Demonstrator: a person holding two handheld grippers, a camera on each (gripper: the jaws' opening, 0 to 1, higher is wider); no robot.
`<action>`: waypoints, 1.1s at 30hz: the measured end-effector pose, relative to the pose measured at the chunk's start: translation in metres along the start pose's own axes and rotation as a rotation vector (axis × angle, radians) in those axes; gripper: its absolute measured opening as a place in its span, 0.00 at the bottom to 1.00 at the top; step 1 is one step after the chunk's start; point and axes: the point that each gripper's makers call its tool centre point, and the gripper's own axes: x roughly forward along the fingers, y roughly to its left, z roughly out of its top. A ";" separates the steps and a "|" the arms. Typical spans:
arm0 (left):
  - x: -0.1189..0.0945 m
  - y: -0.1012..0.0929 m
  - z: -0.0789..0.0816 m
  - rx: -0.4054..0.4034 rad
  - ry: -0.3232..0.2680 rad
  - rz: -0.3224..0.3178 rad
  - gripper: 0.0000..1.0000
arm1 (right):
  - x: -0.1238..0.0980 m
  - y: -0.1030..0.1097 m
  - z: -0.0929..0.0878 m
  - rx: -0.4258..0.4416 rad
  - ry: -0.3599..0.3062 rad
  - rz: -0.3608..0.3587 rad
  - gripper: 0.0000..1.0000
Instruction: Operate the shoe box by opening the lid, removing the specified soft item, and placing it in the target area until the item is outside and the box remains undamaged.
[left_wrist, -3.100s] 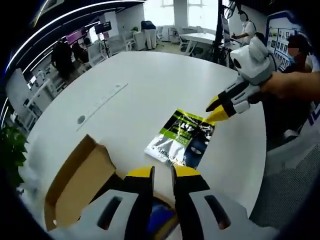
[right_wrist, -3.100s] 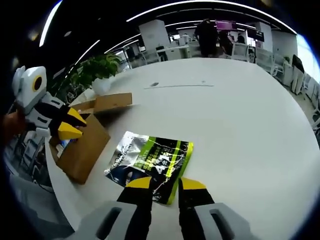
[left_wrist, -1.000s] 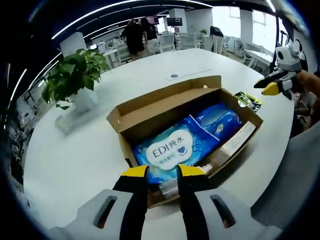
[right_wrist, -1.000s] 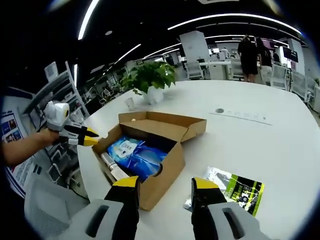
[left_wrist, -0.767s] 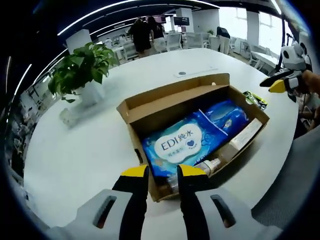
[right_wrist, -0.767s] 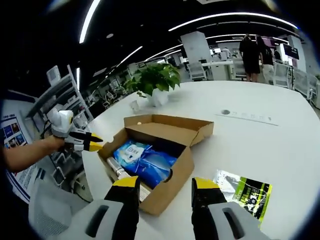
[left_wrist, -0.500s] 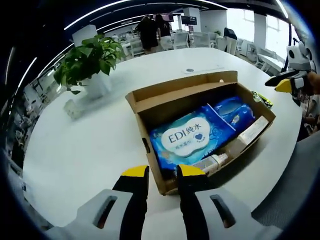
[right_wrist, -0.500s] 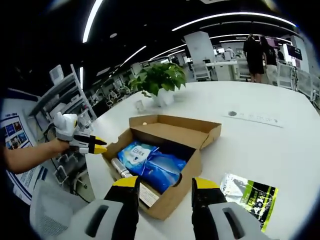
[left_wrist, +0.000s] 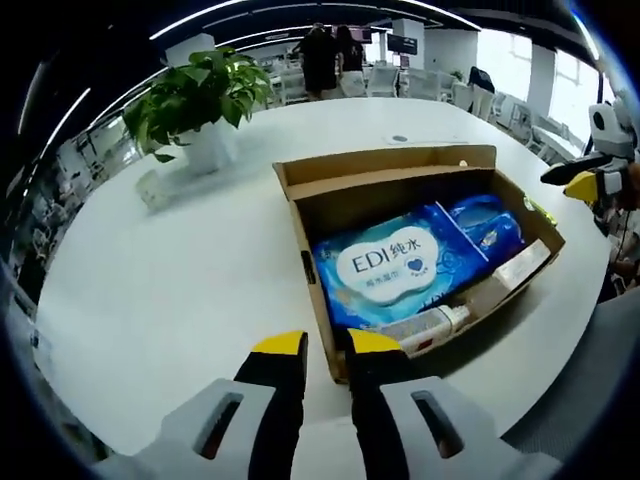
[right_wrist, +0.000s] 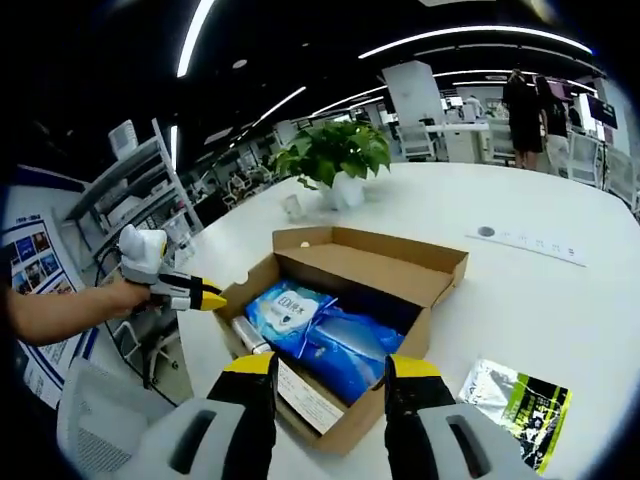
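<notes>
The brown shoe box (left_wrist: 318, 268) (right_wrist: 402, 395) lies open on the white table, its lid folded back on the far side. Inside are a blue EDI wipes pack (left_wrist: 383, 268) (right_wrist: 283, 304), a second blue soft pack (left_wrist: 486, 222) (right_wrist: 345, 345), a white tube (left_wrist: 432, 322) and a long white carton (left_wrist: 519, 265). My left gripper (left_wrist: 326, 346) is shut and empty, just short of the box's near corner; it also enters the right gripper view (right_wrist: 203, 295). My right gripper (right_wrist: 325, 370) is open at the box's near wall, and enters the left gripper view (left_wrist: 580, 181).
A green, black and silver foil bag (right_wrist: 520, 403) lies flat on the table to the right of the box. A potted plant (left_wrist: 195, 98) (right_wrist: 336, 155) stands beyond it. A flat ruler strip (right_wrist: 528, 243) lies farther out. People stand at desks in the background.
The right gripper has let go of the foil bag, opened and come to the box. Both hands have since drifted around the open box; the box's contents have not moved.
</notes>
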 end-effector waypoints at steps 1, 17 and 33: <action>0.001 0.001 0.000 -0.006 -0.003 0.003 0.13 | 0.003 0.002 0.000 -0.004 0.002 0.004 0.40; 0.010 -0.001 0.000 -0.100 -0.015 0.018 0.07 | 0.032 0.021 0.000 -0.047 0.028 0.037 0.39; 0.012 0.000 -0.001 -0.130 -0.025 0.057 0.03 | 0.067 0.035 -0.002 -0.084 0.064 0.066 0.33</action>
